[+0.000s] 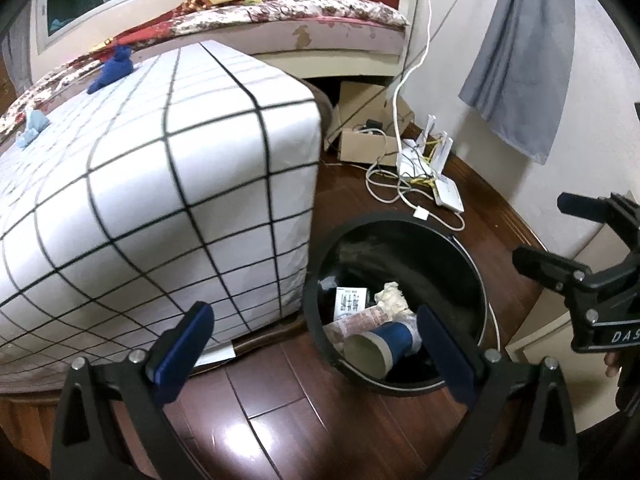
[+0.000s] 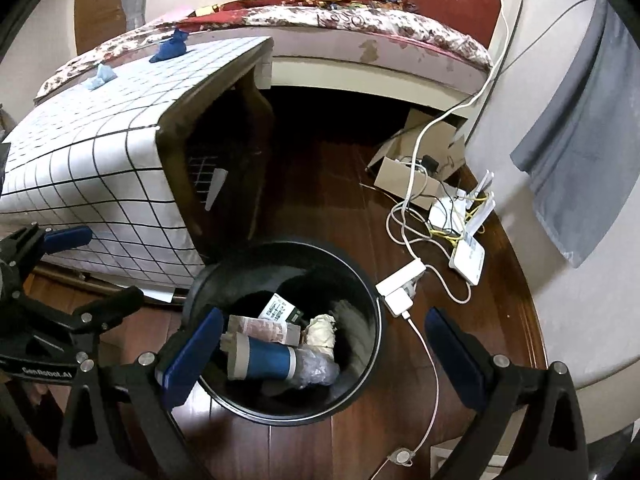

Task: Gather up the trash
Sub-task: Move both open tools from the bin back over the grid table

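Observation:
A black round trash bin (image 1: pixel 316 280) (image 2: pixel 376 320) stands on the wooden floor beside a table under a checked cloth (image 1: pixel 160 184) (image 2: pixel 92 152). In the bin lie a blue paper cup (image 1: pixel 384 340) (image 2: pixel 264 360), a crumpled white paper (image 1: pixel 392 298) (image 2: pixel 322 330), printed wrappers (image 2: pixel 264 328) and clear plastic (image 2: pixel 316 368). On the cloth lie a dark blue crumpled scrap (image 1: pixel 114 68) (image 2: pixel 172 49) and a light blue scrap (image 1: pixel 32 126) (image 2: pixel 102 76). My left gripper (image 1: pixel 316 336) is open and empty above the bin's near edge. My right gripper (image 2: pixel 324 344) is open and empty over the bin.
A bed with a floral cover (image 1: pixel 304 12) (image 2: pixel 360 20) stands behind. A cardboard box (image 1: pixel 360 144) (image 2: pixel 408 180), white cables (image 1: pixel 400 184) (image 2: pixel 416 232), a router (image 1: pixel 444 184) (image 2: pixel 468 256) and a white adapter (image 2: pixel 400 288) lie on the floor to the right. A grey cloth (image 1: pixel 520 60) (image 2: pixel 580 152) hangs on the wall.

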